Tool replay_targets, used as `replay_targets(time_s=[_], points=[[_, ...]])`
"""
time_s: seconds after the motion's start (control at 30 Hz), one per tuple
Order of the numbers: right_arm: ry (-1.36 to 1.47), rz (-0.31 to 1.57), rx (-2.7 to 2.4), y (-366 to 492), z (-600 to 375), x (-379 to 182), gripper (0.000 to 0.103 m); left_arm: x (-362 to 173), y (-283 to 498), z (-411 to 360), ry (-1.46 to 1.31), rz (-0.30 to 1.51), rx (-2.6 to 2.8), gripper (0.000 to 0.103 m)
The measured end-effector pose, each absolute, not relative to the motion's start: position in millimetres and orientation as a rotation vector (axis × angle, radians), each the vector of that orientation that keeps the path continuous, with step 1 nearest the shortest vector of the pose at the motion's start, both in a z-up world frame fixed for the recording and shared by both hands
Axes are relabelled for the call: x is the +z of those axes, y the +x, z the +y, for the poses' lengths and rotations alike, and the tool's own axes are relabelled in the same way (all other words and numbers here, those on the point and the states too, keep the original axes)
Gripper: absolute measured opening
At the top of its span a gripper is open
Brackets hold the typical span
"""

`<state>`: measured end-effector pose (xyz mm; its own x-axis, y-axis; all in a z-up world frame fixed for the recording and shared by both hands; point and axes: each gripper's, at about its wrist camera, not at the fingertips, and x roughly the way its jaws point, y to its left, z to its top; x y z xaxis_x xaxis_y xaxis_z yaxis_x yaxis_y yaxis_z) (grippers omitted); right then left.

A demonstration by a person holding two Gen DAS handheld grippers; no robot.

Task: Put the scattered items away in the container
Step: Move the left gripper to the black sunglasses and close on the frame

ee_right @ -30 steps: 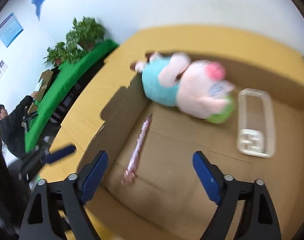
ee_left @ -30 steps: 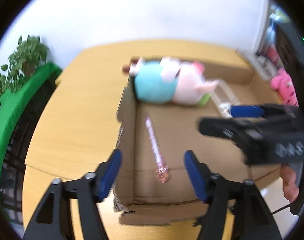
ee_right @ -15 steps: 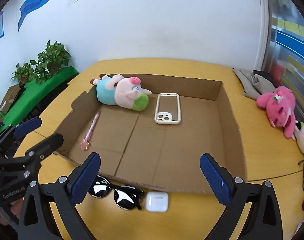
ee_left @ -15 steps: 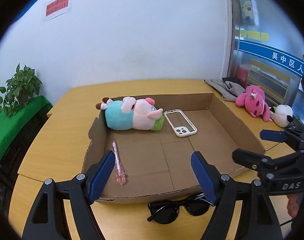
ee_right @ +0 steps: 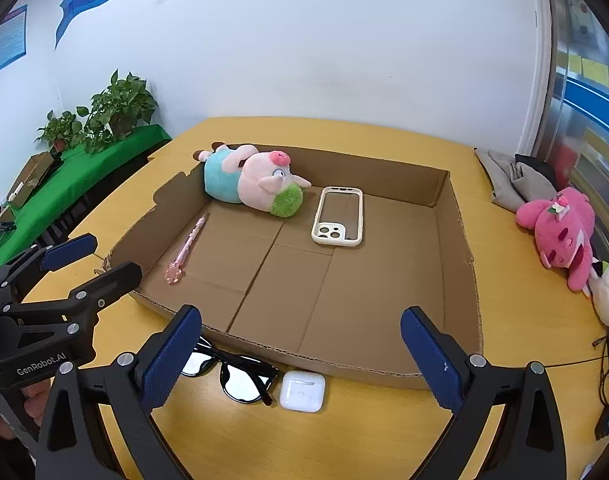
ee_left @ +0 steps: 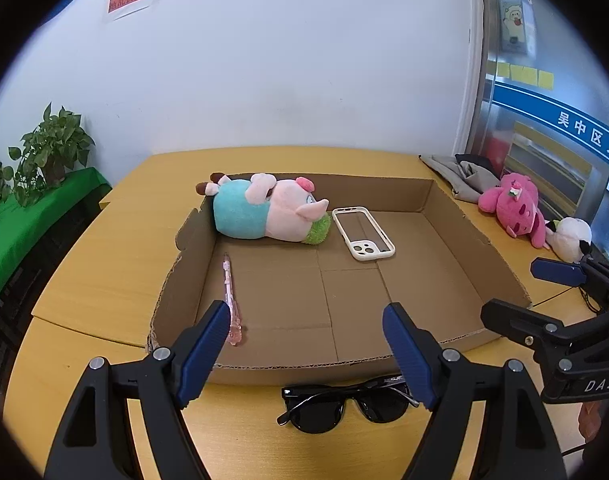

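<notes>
A shallow cardboard box (ee_left: 492, 264) (ee_right: 464, 272) lies on the yellow table. In it are a pink and blue plush pig (ee_left: 264, 212) (ee_right: 252, 182), a cream phone case (ee_left: 364, 234) (ee_right: 338, 222) and a pink pen (ee_left: 229, 292) (ee_right: 186, 246). Black sunglasses (ee_left: 344, 402) (ee_right: 232, 372) and a white earbud case (ee_right: 302, 391) lie on the table in front of the box. My left gripper (ee_left: 306, 350) is open and empty above the sunglasses. My right gripper (ee_right: 300, 344) is open and empty above the earbud case.
A pink plush (ee_left: 516, 208) (ee_right: 560, 228), a white plush (ee_left: 570, 238) and grey cloth (ee_left: 460, 176) (ee_right: 512, 178) lie at the table's right side. Cables (ee_right: 608, 360) trail at the right edge. Potted plants (ee_right: 112, 108) stand on a green table at the left.
Both grippers pulled back and up from inside the box to its near edge. The sunglasses and earbud case came into view. Both stay open and empty.
</notes>
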<state>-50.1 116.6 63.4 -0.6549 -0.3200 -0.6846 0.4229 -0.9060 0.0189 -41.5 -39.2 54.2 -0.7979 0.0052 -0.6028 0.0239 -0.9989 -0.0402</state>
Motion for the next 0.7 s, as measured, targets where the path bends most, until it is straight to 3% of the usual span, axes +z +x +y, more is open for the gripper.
replay_targets(time_s=[0.27, 0.7], points=[[1.028, 0.158, -2.501, -57, 132, 54, 0.102, 52, -39, -19, 1.0, 0.038, -2.978, 0.079], [1.133, 0.069, -2.333, -53, 152, 0, 0.102, 14, -34, -30, 1.207, 0.15, -2.99, 0.079]])
